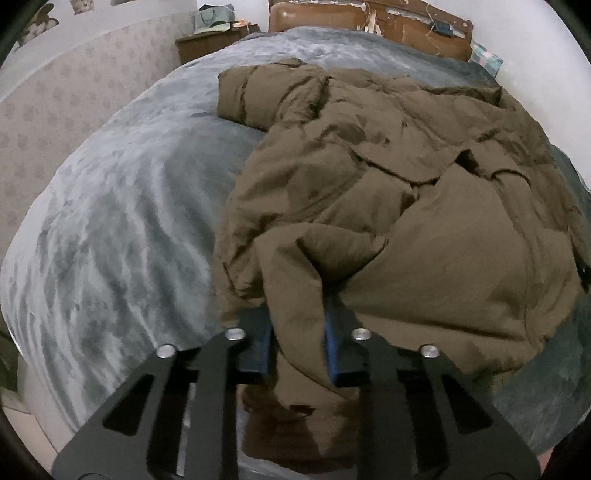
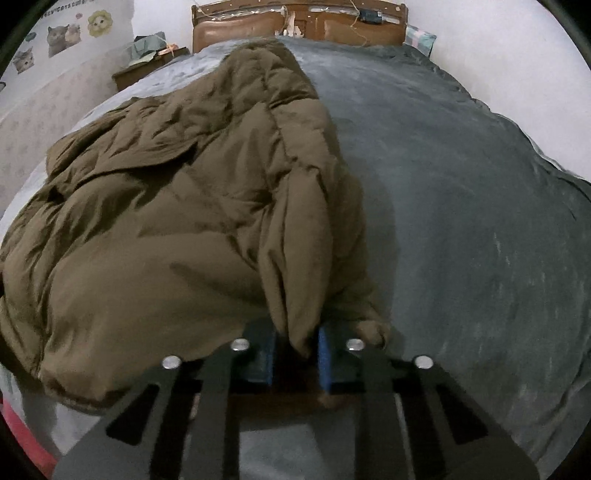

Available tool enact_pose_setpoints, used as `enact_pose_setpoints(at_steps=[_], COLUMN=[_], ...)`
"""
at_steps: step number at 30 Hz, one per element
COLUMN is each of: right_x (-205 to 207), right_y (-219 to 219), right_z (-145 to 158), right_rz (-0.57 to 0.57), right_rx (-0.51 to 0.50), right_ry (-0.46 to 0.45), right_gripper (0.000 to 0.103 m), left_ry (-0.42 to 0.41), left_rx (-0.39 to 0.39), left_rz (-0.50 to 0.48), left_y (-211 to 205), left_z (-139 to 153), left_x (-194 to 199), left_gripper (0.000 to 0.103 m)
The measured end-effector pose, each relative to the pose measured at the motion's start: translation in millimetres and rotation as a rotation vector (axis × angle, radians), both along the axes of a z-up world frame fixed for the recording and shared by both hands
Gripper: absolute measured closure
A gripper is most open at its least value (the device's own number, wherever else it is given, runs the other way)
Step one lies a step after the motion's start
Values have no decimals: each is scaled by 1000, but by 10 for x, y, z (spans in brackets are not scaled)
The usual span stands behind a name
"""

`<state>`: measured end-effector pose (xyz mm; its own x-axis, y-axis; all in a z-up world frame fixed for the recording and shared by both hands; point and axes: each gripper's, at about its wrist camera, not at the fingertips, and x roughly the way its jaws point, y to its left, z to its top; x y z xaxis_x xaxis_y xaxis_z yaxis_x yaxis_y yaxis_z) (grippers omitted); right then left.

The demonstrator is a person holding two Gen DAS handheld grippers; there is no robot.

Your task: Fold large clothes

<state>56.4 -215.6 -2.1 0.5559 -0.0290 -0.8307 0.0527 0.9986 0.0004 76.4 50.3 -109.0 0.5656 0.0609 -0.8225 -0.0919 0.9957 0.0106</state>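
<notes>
A large olive-brown padded coat (image 1: 388, 177) lies crumpled on a grey blanket-covered bed (image 1: 122, 206). My left gripper (image 1: 297, 332) is shut on a fold of the coat's near edge, the cloth pinched between its blue pads and hanging below them. In the right wrist view the same coat (image 2: 177, 192) covers the left half of the bed (image 2: 461, 206). My right gripper (image 2: 295, 350) is shut on another bunch of the coat's near hem, at its right side.
A brown wooden headboard (image 2: 295, 26) stands at the far end. A wooden nightstand (image 1: 210, 40) with a bag and clutter is at the far left by the wallpapered wall. A pillow corner (image 2: 419, 38) shows at the far right.
</notes>
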Motion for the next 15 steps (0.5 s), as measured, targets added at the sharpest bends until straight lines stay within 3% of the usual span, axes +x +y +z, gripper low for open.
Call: enact_pose_setpoints(at_steps=[12, 14, 15], right_x=[-737, -746, -739], right_y=[629, 604, 569], right_z=[123, 127, 140], right_rz=[74, 67, 60], right_rx=[108, 101, 105], right_ry=[1, -9, -16], right_gripper=[89, 81, 74], left_ry=[-61, -46, -43], left_rx=[81, 72, 81], left_rz=[108, 118, 127], left_y=[515, 539, 521], left_z=[391, 376, 348], left_x=[-11, -14, -43], left_gripper=[89, 82, 74])
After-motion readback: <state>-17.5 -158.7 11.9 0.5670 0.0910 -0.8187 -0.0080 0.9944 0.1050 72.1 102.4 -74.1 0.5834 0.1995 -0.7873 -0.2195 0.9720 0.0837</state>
